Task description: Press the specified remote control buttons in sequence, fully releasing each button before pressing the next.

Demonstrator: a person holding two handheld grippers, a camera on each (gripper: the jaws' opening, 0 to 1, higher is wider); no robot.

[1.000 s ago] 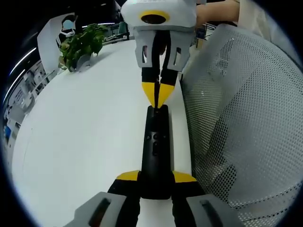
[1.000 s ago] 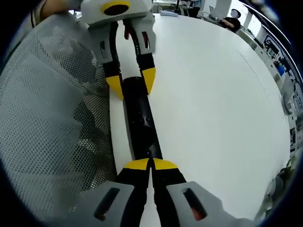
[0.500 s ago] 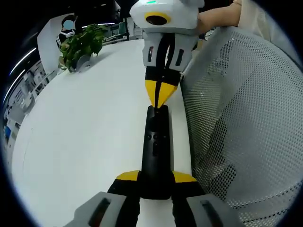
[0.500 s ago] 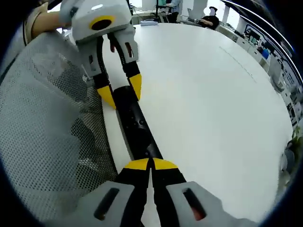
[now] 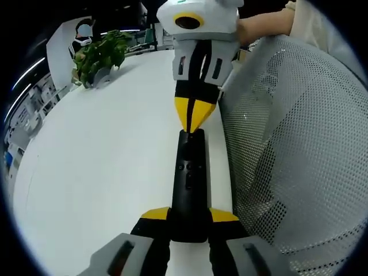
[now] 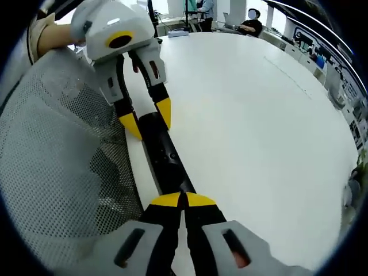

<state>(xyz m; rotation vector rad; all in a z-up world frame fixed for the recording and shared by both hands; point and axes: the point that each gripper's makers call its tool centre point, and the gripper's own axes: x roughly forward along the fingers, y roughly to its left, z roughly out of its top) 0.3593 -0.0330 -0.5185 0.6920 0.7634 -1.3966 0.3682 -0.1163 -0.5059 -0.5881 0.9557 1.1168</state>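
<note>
Black remote control: lies lengthwise along the desk edge beside a grey mesh chair back. Left gripper: jaws clamped on the remote's near end. Right gripper: yellow tips pressed together, resting on the remote's far end. Potted plant: far corner.

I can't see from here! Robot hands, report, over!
Left gripper clamps the remote. Right gripper shut, tips at its far end. Mesh chair back close alongside.
</note>
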